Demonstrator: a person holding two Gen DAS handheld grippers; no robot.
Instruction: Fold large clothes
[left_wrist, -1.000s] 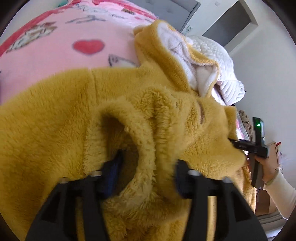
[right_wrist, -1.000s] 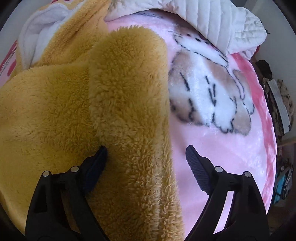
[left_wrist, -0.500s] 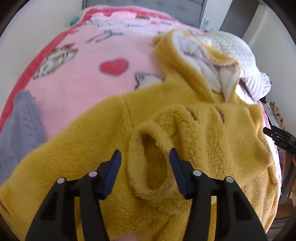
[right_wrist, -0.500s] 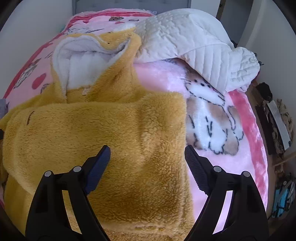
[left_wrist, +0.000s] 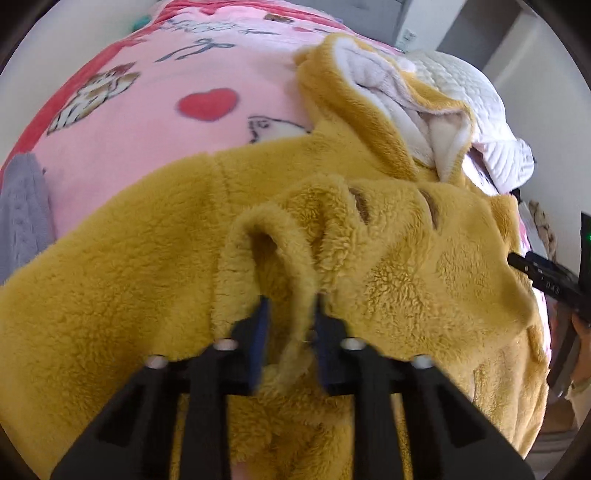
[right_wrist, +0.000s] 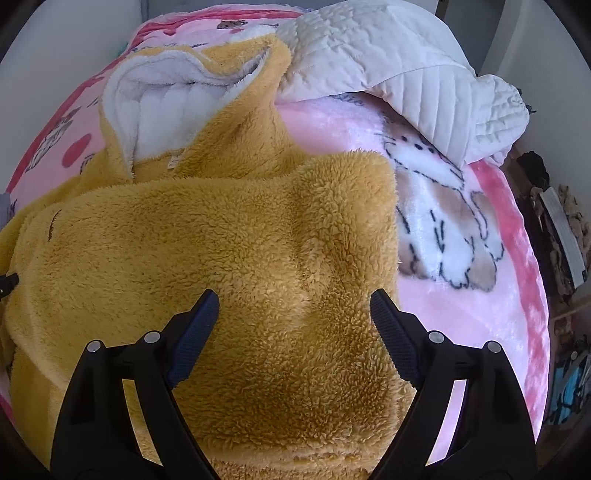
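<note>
A mustard-yellow fleece hooded jacket (left_wrist: 129, 258) lies spread on a pink blanket, its white-lined hood (left_wrist: 388, 103) at the far end. My left gripper (left_wrist: 290, 310) is shut on the rim of a sleeve cuff (left_wrist: 280, 236) that stands up in a loop. The jacket also fills the right wrist view (right_wrist: 258, 240), with one side folded over the body. My right gripper (right_wrist: 291, 306) is open and hovers above the folded fleece, holding nothing. It also shows at the right edge of the left wrist view (left_wrist: 546, 273).
A pink cartoon-print blanket (right_wrist: 461, 295) covers the bed. A white quilted garment (right_wrist: 406, 66) lies at the far right by the hood. A grey knit item (left_wrist: 22, 214) sits at the left edge. Cluttered shelves (right_wrist: 561, 240) stand beyond the bed's right side.
My left gripper has closed from open onto the sleeve cuff rim. My right gripper has stayed open and pulled back and up from the folded side of the jacket.
</note>
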